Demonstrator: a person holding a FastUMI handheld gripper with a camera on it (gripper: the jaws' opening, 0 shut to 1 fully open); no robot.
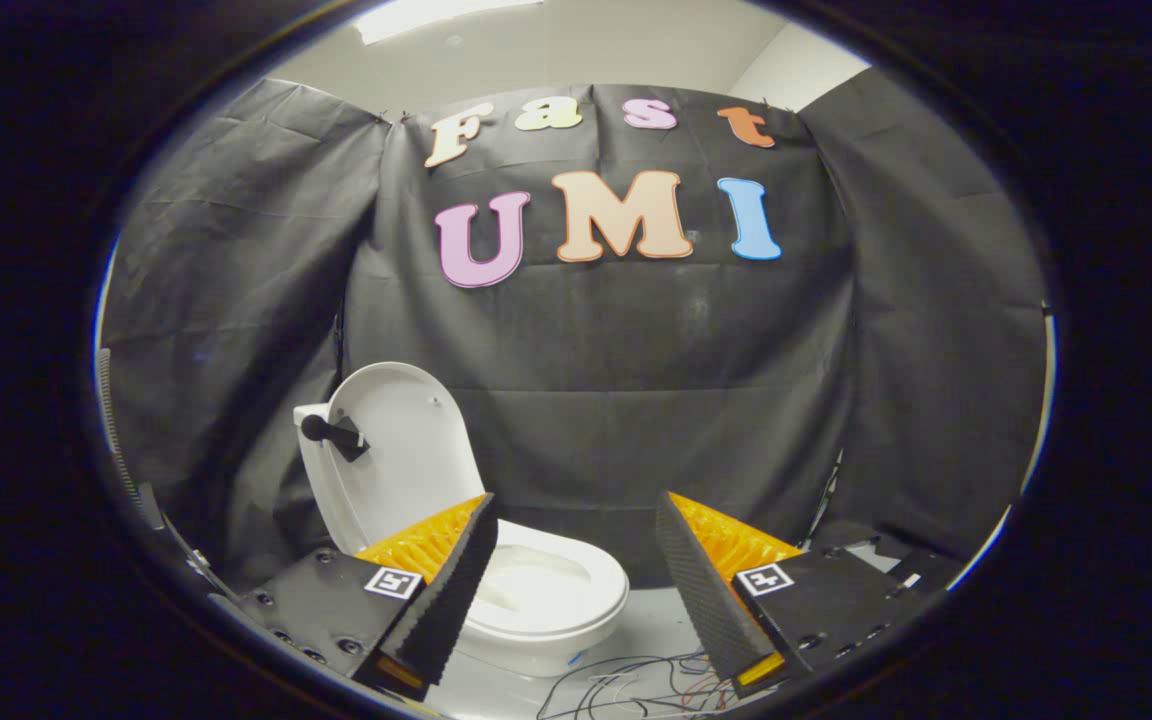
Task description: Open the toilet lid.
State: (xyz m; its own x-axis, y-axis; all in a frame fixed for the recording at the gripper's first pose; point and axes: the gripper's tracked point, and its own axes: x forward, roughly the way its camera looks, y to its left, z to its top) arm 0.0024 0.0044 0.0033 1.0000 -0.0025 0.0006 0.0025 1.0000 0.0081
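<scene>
1. The gripper (576, 560) is nearest the camera, its two ribbed fingers (451, 590) spread wide apart with nothing held between them.
2. Each finger mount carries a small square black-and-white marker tag (393, 582) on its upper face.
3. A loose tangle of thin coloured wires (636, 685) lies on the pale floor (656, 625) between the fingers, close to the toilet's base.
4. The small white ceramic toilet (546, 600) stands just beyond the left finger, which overlaps the near side of its bowl; it sits well left of the right finger.
5. Its white oval plastic lid (406, 450) stands raised, nearly upright, behind the bowl and above the left finger.
6. A short black knob handle (333, 432) projects from the lid's left edge.
7. Black cloth (636, 400) hangs behind the toilet as the booth wall.
</scene>
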